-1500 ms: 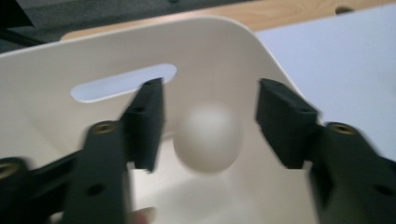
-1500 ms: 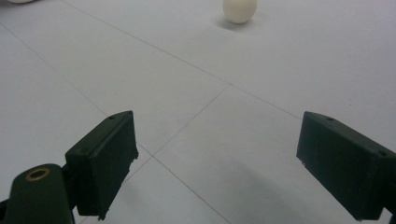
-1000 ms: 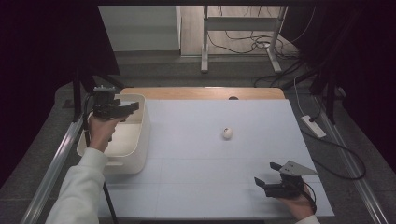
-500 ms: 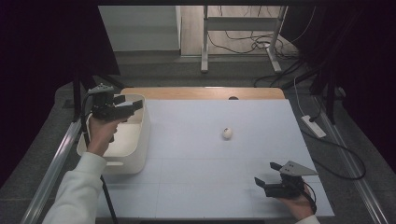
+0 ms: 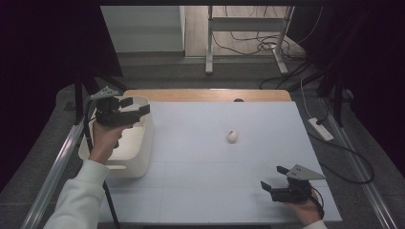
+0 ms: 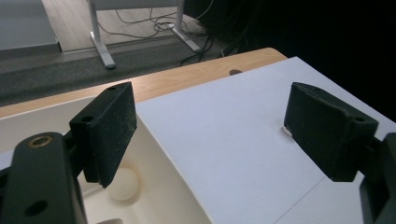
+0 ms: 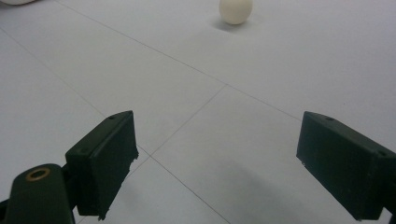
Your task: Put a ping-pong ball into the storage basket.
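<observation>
Showing an egg (image 6: 123, 184) inside the bin (image 6: 177, 182), left gripper view | left gripper (image 5: 138, 109) jaws wide, empty | right gripper (image 5: 273, 180) spread, empty

Lab, dark curtains (image 5: 43, 71), floor cables (image 5: 248, 45)

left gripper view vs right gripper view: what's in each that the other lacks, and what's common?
Left gripper view alone: the inside of the white bin with a pale ball on its floor, the wooden table edge, and floor cables beyond.

Right gripper view alone: the egg standing free on the mat, ahead of the open, empty right gripper.

Both: the white mat and a pair of open black jaws with nothing between them.
</observation>
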Available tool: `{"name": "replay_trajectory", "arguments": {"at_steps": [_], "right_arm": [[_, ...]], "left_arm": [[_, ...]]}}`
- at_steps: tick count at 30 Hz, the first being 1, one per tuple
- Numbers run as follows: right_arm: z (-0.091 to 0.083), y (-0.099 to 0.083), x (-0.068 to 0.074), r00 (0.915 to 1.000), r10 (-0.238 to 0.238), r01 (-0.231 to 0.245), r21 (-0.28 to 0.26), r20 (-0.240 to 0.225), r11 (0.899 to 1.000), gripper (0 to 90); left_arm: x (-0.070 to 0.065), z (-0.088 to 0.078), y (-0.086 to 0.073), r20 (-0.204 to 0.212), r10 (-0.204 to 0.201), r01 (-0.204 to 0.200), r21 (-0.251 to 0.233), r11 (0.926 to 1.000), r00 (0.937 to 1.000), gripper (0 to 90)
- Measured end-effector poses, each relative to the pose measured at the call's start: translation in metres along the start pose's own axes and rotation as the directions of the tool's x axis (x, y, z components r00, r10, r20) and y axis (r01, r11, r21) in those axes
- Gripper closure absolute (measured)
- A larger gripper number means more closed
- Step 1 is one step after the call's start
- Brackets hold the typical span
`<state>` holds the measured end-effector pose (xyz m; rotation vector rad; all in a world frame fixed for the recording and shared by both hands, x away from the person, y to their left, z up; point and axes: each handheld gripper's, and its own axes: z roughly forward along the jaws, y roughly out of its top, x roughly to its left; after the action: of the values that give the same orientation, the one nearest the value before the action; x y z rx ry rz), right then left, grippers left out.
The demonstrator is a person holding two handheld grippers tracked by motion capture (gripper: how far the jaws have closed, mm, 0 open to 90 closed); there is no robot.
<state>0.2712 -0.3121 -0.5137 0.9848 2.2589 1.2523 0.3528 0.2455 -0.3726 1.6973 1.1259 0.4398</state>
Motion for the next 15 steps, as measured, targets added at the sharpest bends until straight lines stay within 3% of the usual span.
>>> {"name": "replay_trajectory", "arguments": {"at_steps": [15], "right_arm": [[0.001, 0.001, 0.000, 1.0000, 0.005, -0.005, -0.001, -0.004, 1.000, 12.0]], "left_arm": [[-0.022, 0.001, 0.003, 0.079, 0.036, -0.034, -0.034, 0.9989, 0.9962, 18.6]]}}
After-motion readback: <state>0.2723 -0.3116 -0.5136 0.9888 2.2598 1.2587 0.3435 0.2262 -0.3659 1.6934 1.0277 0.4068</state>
